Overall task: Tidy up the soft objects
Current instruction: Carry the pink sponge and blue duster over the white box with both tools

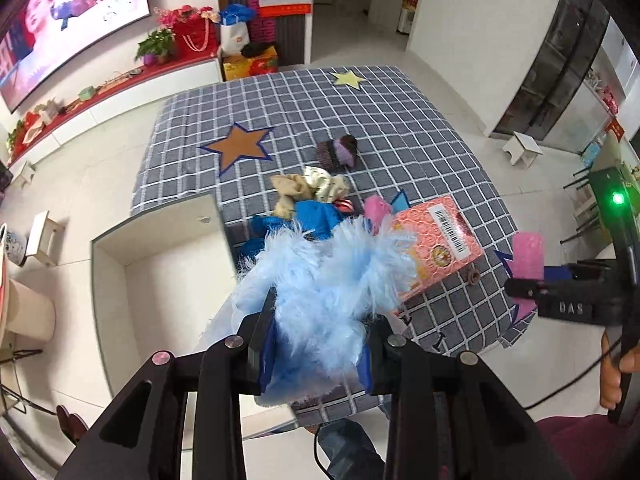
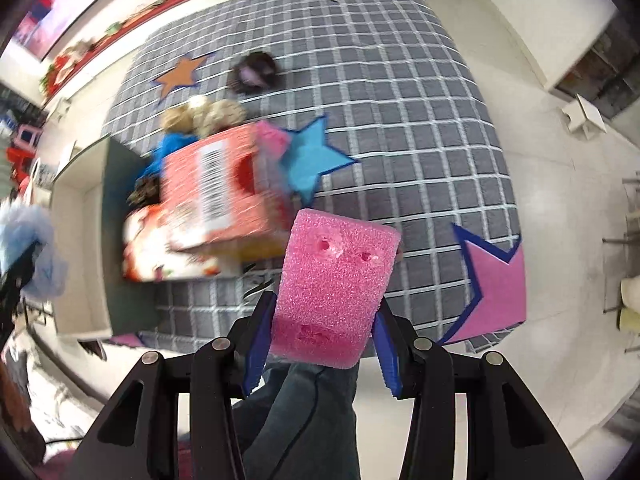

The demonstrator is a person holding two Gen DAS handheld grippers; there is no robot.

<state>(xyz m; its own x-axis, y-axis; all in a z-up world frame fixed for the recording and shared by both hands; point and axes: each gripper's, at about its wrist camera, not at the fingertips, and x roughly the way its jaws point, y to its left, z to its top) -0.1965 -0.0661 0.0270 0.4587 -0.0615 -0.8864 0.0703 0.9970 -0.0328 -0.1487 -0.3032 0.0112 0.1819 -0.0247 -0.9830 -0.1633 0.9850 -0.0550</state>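
My left gripper point(image 1: 320, 320) is shut on a fluffy light-blue plush point(image 1: 324, 280) and holds it above the near edge of the checked table point(image 1: 400, 120). My right gripper point(image 2: 324, 320) is shut on a pink foam block point(image 2: 332, 284), also above the near table edge; it shows in the left wrist view point(image 1: 528, 256) too. On the table lie a blue cloth point(image 1: 316, 216), beige and patterned soft items point(image 1: 308, 188), a pink soft item point(image 1: 378, 208) and a brown-purple knitted item point(image 1: 338, 150).
A white open box point(image 1: 160, 264) stands at the table's left side. An orange-pink carton with a barcode point(image 1: 436, 244) lies on the table near the soft pile. Star patches decorate the cloth. White stools stand on the floor around the table.
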